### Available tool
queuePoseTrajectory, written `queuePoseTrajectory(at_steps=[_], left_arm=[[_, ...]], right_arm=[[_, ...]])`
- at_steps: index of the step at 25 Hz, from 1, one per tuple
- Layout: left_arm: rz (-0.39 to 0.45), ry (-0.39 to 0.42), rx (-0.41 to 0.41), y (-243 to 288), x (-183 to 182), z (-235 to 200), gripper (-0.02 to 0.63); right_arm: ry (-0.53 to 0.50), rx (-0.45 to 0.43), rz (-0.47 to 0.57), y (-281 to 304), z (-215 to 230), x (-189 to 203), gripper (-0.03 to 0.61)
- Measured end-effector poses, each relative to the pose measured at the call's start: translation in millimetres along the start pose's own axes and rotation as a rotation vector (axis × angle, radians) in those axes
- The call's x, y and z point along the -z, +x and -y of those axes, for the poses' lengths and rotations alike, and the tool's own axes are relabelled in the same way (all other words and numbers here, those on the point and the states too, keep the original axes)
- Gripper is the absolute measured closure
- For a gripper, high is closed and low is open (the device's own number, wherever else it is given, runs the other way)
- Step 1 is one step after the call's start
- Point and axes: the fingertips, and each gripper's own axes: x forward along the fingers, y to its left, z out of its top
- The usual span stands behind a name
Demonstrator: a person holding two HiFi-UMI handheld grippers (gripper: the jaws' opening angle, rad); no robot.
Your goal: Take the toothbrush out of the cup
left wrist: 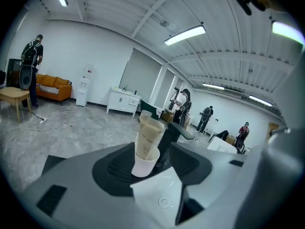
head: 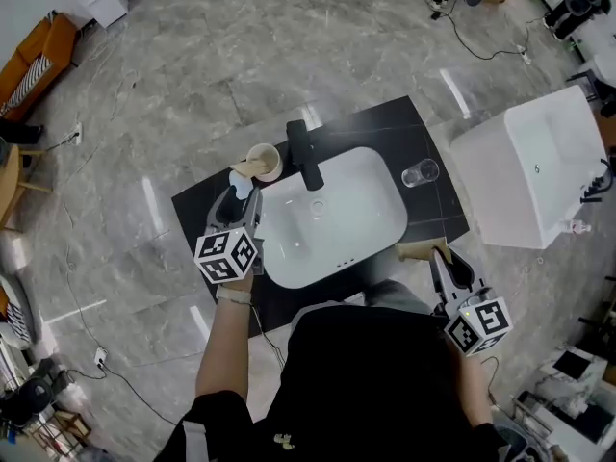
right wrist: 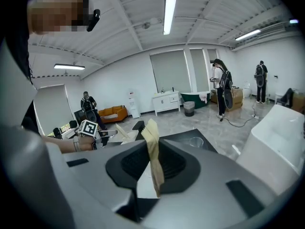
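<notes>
A white cup (head: 269,165) stands on the black counter (head: 197,208), left of the black faucet (head: 306,152). A beige wrapped packet (head: 247,168) leans out of it. My left gripper (head: 243,189) is just in front of the cup. In the left gripper view the cup (left wrist: 144,162) and its packet (left wrist: 148,137) sit in the gap of my left gripper (left wrist: 152,168), whose jaws stand wide and touch neither. My right gripper (head: 438,256) is at the counter's front right, shut on a second beige packet (head: 420,250). That packet (right wrist: 153,151) stands upright between the pads of my right gripper (right wrist: 155,168).
The white sink (head: 371,176) fills the counter's middle. A clear glass (head: 420,173) stands at its right. A large white tub (head: 539,166) sits on the floor to the right. Cables trail over the grey floor, and several people stand far off.
</notes>
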Motion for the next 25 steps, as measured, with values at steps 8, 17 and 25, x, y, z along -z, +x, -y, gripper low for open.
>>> queuePoseTrajectory(at_steps=[8,17,25], left_arm=[[-0.037,0.036,0.011,38,1,-8,0.387],[-0.053,0.036,0.010,59,1,-19,0.392],[-0.059,0.073,-0.027,63,-2,-22,0.555]], right_arm=[[0.056,0.104,-0.011,-18,11,14,0.511],[0.091,0.143,0.001,-25,13,20,0.511],[0.096,0.137,0.004,-25,11,21,0.511]])
